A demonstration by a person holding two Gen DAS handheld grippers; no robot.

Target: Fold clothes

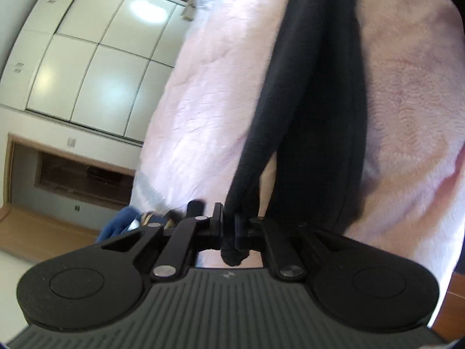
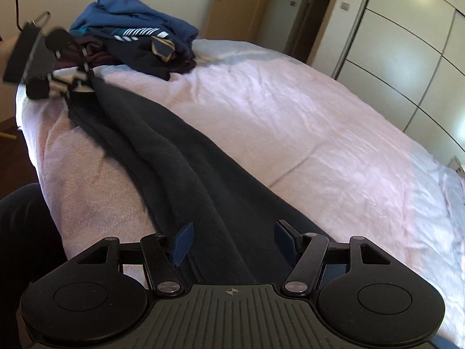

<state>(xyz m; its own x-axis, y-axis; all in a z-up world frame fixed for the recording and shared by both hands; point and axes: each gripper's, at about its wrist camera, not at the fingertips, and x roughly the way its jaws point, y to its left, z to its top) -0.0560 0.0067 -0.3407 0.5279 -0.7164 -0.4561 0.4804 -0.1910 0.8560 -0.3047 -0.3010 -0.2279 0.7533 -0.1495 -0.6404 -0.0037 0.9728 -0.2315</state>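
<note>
Two grippers work over a pink bed cover (image 2: 305,110): the left gripper (image 1: 229,226) is pinched tight on one end of a long dark garment (image 2: 186,157), and the right gripper (image 2: 231,241) hangs over the other end with its blue pads (image 2: 181,242) wide apart and not pressing the cloth. Near the far corner of the bed sits a pile of clothes (image 2: 136,37), blue on top, just beside the left gripper, and a person's dark sleeve (image 2: 20,232) is close at the bed's near edge. Lots of bare pink cover lies on one side of the garment, with white wardrobe doors (image 2: 407,52) past that edge.
</note>
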